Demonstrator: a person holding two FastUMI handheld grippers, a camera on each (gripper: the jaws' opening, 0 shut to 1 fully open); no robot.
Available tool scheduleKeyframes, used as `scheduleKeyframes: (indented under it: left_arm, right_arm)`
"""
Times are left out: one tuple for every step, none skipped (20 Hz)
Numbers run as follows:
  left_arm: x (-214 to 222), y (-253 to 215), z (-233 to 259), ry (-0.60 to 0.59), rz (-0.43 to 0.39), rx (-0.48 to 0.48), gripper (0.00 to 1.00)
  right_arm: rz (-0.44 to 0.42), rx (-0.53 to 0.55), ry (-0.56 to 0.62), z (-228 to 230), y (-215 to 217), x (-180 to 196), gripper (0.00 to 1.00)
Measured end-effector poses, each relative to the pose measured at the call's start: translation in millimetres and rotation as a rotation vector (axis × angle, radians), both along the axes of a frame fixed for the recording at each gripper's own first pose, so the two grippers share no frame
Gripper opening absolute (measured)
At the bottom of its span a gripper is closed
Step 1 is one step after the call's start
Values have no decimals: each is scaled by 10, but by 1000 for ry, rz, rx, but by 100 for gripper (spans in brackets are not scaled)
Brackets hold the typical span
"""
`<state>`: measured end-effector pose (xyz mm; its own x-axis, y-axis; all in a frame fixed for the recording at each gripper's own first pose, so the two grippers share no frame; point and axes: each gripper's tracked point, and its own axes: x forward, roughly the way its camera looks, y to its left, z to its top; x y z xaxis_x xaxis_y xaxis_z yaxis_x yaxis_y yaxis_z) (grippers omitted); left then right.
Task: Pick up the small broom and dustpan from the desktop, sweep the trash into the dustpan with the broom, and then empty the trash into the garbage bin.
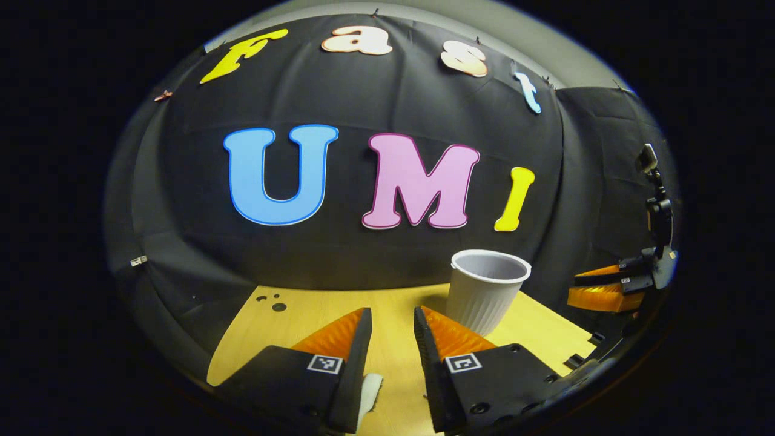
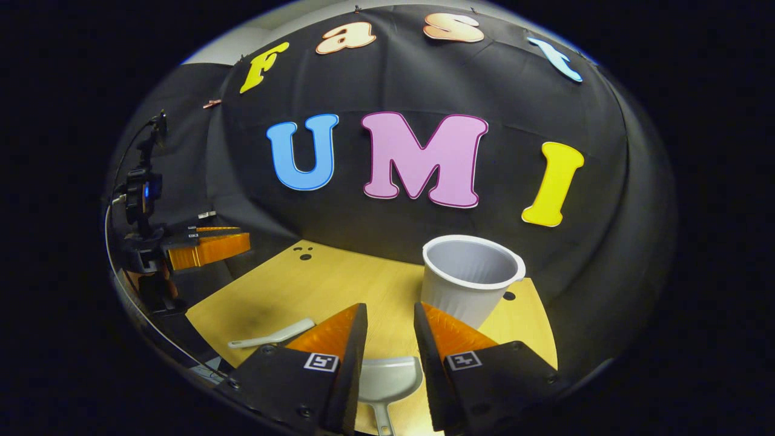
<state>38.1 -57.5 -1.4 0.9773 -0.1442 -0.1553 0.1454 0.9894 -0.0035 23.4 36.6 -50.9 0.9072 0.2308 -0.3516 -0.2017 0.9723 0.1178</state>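
Note:
A white dustpan (image 2: 387,378) lies on the yellow wooden table (image 2: 339,284), below the gap of my open right gripper (image 2: 390,306), whose fingers hang above it with nothing between them. A slim white broom (image 2: 272,336) lies on the table to the left of that gripper. The white ribbed cup (image 2: 469,278) that serves as the bin stands upright at the back right, and in the left gripper view the cup (image 1: 487,290) is just right of my open, empty left gripper (image 1: 392,312). A white object (image 1: 369,390) peeks from under its left finger.
Black cloth closes the booth behind the table (image 1: 303,321). Small dark holes (image 1: 278,306) mark the table's far left corner. The right gripper (image 1: 605,290) hovers at the table's right edge; the left gripper (image 2: 209,245) hovers beyond the left edge.

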Motion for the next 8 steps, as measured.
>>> scheduleKeyframes:
  left_arm:
    - [-42, -18, -24, 6, -6, 0, 47]
    - [-58, -39, -85, 22, -7, 5, 48]
    - [-69, -43, -128, 40, -7, 7, 47]
    - [-68, -41, -204, 55, -4, 4, 47]
    - [-74, -39, -222, 62, -5, -3, 48]
    - [-62, -39, -255, 63, -6, -5, 47]
    - [-67, -17, -278, 66, -4, 0, 48]
    - [-90, 37, -311, 78, 3, 13, 48]
  right_arm:
    - [0, 11, 4, -1, 22, -12, 49]
    - [-3, 25, 4, 11, 43, -27, 49]
    - [1, 38, 3, 21, 70, -34, 49]
    - [-2, 40, 0, 38, 72, -33, 49]
    - [-2, 38, -1, 34, 57, -25, 49]
    - [-7, 36, -6, 37, 32, -17, 49]
    - [-9, 37, -4, 28, 31, -23, 49]
    - [-15, 40, 3, 17, 35, -29, 49]
